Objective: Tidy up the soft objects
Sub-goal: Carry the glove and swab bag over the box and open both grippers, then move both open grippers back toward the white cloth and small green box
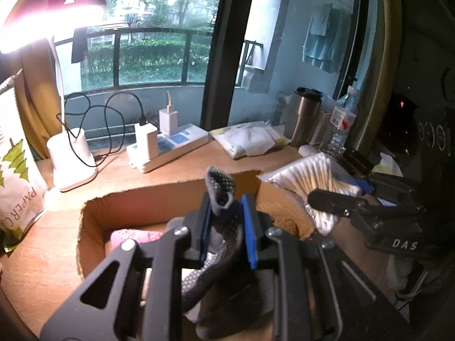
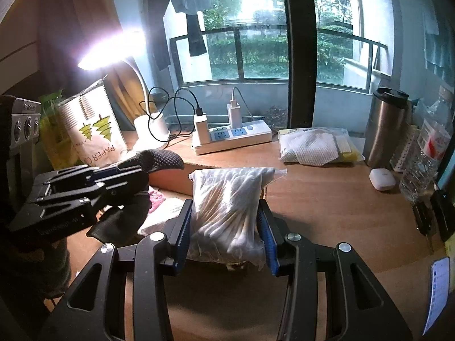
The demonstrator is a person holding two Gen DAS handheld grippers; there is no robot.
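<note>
My left gripper (image 1: pixel 226 224) is shut on a grey dotted glove (image 1: pixel 220 189) and holds it above an open cardboard box (image 1: pixel 142 201). A pink soft item (image 1: pixel 133 237) lies inside the box. My right gripper (image 2: pixel 224 227) is shut on a clear bag of cotton swabs (image 2: pixel 227 207) and holds it over the box's right edge. In the right wrist view the left gripper (image 2: pixel 119 176) with the glove (image 2: pixel 159 159) is at the left. In the left wrist view the right gripper (image 1: pixel 327 199) with the swab bag (image 1: pixel 310 173) is at the right.
On the wooden desk (image 2: pixel 327 199) stand a lit white lamp (image 1: pixel 71 156), a power strip with chargers (image 2: pixel 230 136), a paper cup pack (image 2: pixel 93 130), a wipes packet (image 2: pixel 312 145), a steel tumbler (image 2: pixel 384 125), a water bottle (image 2: pixel 426 153) and a small white case (image 2: pixel 382 179).
</note>
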